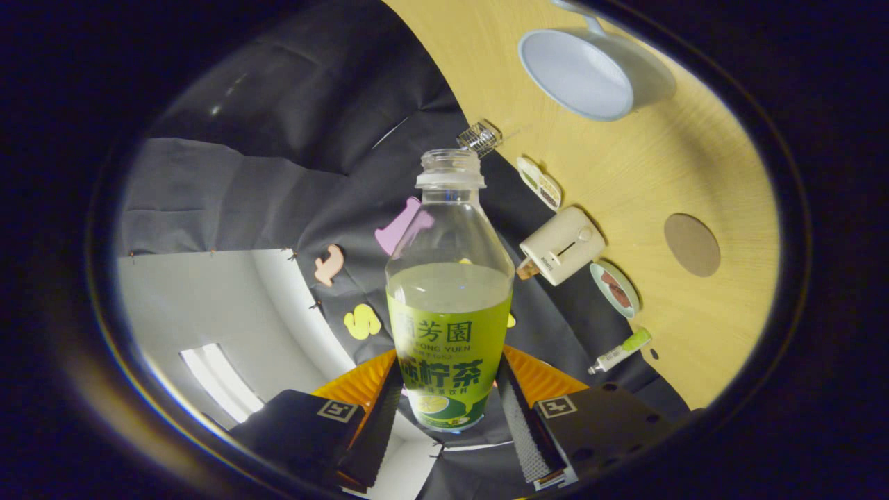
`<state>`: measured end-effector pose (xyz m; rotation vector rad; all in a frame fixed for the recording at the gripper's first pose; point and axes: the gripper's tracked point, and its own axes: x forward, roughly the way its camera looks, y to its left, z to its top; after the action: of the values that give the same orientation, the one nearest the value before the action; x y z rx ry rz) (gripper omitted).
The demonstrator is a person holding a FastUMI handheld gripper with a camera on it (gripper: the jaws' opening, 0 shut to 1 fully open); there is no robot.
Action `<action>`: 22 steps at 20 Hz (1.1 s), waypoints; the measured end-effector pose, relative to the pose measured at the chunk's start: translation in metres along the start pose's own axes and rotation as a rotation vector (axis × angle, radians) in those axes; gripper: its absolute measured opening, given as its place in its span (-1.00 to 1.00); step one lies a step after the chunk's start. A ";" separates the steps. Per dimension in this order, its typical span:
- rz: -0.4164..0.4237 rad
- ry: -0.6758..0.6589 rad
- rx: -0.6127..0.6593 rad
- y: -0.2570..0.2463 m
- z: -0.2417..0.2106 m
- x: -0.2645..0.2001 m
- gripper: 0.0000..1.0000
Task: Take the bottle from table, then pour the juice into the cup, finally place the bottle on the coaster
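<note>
An uncapped clear bottle with a green label, about half full of pale green juice, sits between my fingers. My gripper is shut on the bottle's lower part, and both pads press its label. The view is rolled, so the wooden table stands tilted off to the right of the bottle. A pale blue cup with a handle rests on the table well beyond and right of the bottle's neck; I see no liquid in it. A round brown coaster lies on the table to the right of the bottle.
Along the table's far edge by the black cloth wall stand a small wire basket, a little oval dish, a cream toaster-like box, a small plate with brown food and a white and green tube.
</note>
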<state>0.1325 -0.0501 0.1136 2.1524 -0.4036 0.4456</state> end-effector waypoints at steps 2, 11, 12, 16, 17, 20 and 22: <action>-0.001 0.001 -0.003 -0.001 0.001 0.001 0.56; -0.062 0.018 -0.096 -0.014 0.000 -0.001 0.56; -0.082 0.021 -0.131 -0.019 0.001 -0.002 0.56; -0.175 0.043 -0.303 -0.039 0.005 -0.011 0.57; -0.202 0.048 -0.349 -0.045 0.006 -0.015 0.57; -0.348 0.076 -0.542 -0.073 0.013 -0.032 0.57; -0.423 0.102 -0.661 -0.084 0.016 -0.042 0.57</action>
<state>0.1345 -0.0105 0.0268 1.5042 -0.0161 0.1449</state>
